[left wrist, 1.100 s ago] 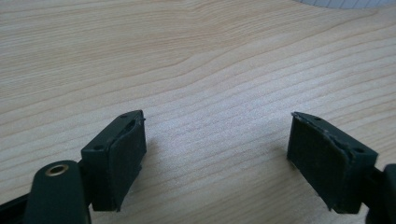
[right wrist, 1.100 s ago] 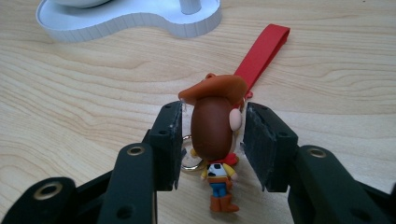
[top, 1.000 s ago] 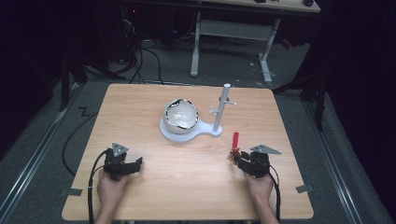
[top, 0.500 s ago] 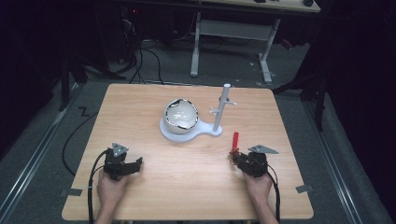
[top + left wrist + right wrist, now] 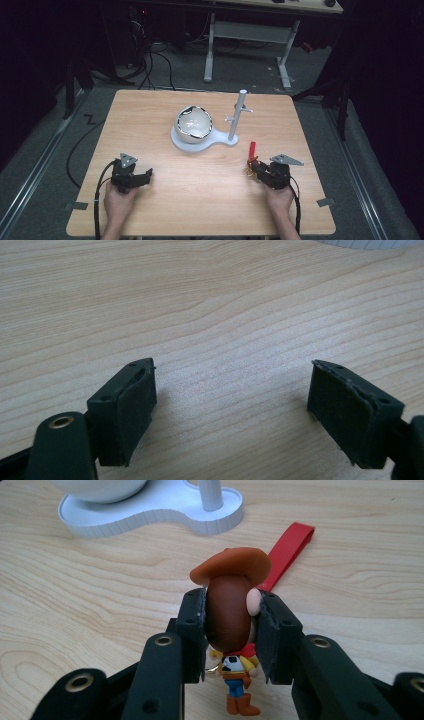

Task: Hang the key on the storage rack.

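Right gripper (image 5: 227, 635) fingers (image 5: 192, 630) are clamped on the head of a cowboy figurine (image 5: 231, 625), having just closed on it; left gripper (image 5: 232, 405) fingers (image 5: 127, 405) stand wide apart with nothing between them, low over the table (image 5: 150, 115). The white stand (image 5: 207, 142) with its bowl (image 5: 193, 122) and pegged post (image 5: 238, 112) sits mid-table. The figurine is near the table's right front, its red strap (image 5: 287, 547) pointing toward the stand. Judgement: grasp secured; lifting and hanging on a peg likely remain.
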`<state>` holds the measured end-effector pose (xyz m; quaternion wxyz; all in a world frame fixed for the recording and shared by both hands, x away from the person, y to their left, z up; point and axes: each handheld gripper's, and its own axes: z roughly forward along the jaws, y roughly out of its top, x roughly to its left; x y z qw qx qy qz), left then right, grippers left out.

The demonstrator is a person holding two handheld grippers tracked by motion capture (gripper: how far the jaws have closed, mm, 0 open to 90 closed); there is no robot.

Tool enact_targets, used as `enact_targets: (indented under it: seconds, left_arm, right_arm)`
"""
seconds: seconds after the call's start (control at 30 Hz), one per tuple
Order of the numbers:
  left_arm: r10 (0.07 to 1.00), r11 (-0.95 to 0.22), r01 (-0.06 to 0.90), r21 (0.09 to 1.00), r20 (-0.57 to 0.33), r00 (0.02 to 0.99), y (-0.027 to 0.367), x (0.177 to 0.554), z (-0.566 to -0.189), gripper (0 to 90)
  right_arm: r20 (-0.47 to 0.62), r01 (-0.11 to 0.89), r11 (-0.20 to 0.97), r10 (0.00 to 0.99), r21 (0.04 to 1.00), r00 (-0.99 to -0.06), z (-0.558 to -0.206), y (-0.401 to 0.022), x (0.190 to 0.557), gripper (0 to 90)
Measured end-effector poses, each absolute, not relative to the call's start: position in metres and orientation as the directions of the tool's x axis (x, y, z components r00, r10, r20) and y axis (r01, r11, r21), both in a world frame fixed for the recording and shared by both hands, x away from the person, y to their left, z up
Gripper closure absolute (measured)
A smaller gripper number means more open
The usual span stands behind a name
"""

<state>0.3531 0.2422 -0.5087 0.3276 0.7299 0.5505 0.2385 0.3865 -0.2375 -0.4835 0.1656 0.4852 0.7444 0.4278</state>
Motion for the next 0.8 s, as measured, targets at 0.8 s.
enact_targets:
  seconds: [0.8]
  left_arm:
    - [0.96,-0.177,0.647,0.742,-0.013,0.279,0.242,0.353,-0.509,20.1]
  right_arm:
    - [0.09,0.455,0.185,0.85,0.871,-0.519,-0.417,-0.251,0.38,67.5]
